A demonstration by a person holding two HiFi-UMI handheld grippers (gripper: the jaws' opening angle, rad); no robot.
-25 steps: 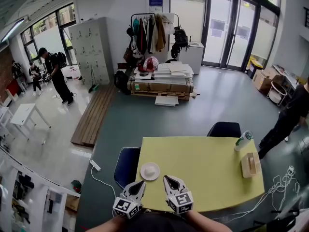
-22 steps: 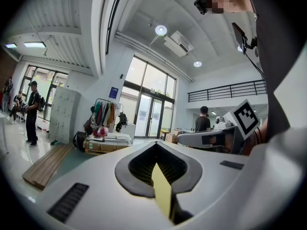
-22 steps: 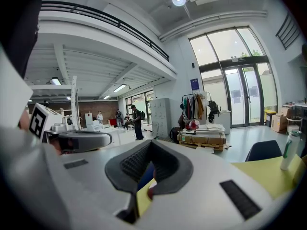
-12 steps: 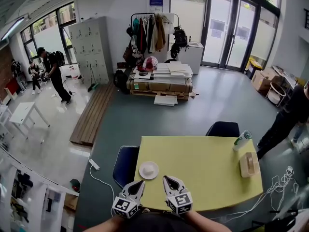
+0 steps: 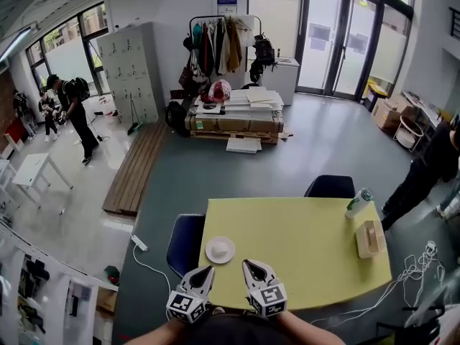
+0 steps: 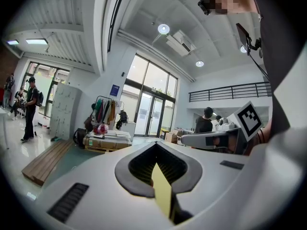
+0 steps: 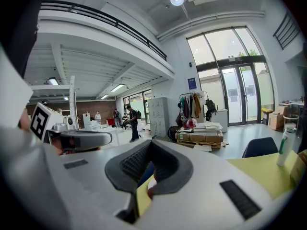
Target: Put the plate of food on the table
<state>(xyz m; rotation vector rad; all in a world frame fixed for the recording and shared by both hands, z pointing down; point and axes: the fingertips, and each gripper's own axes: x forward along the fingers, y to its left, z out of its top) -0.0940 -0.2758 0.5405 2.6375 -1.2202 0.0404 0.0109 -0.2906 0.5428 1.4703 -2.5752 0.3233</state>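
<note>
A small white plate lies near the left edge of the yellow table in the head view; what is on it is too small to tell. My left gripper and right gripper are held side by side over the table's near edge, just short of the plate. Both are shut with nothing between the fingers. In the left gripper view the left gripper has its jaws meeting at the tip, with a sliver of yellow table in the hollow. The right gripper looks the same in the right gripper view.
A bottle and a tan box stand at the table's right end. Dark chairs sit at the far side and the left side. A person stands at the right. A power strip lies on the floor.
The head view has shifted a little, so the table and plate sit slightly more to the left and up. Both grippers stay shut in the same place.
</note>
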